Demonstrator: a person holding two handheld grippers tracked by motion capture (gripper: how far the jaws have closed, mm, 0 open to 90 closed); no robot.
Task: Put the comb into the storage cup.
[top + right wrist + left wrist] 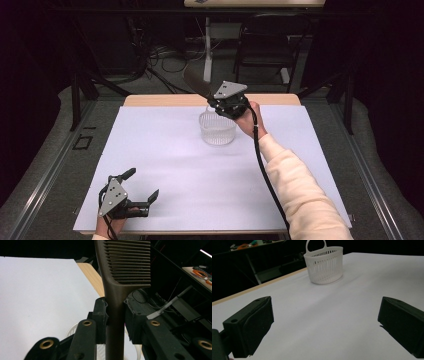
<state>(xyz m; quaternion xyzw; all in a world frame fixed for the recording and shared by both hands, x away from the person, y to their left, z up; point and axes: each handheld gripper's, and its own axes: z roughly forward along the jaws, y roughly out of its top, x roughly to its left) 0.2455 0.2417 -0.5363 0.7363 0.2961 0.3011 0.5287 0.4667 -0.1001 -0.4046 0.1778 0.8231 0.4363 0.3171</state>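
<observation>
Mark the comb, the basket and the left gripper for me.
comb (127, 262), right gripper view, on the teeth.
basket (325, 267), left gripper view, on the slatted wall.
left gripper (144, 186), high view, midway between its open fingertips.

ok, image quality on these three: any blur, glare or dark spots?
High view: white table cover evenly lit, surroundings very dark. Left gripper view: basket sharp, near fingers soft. Right gripper view: comb in focus, background murky, no glare.
</observation>
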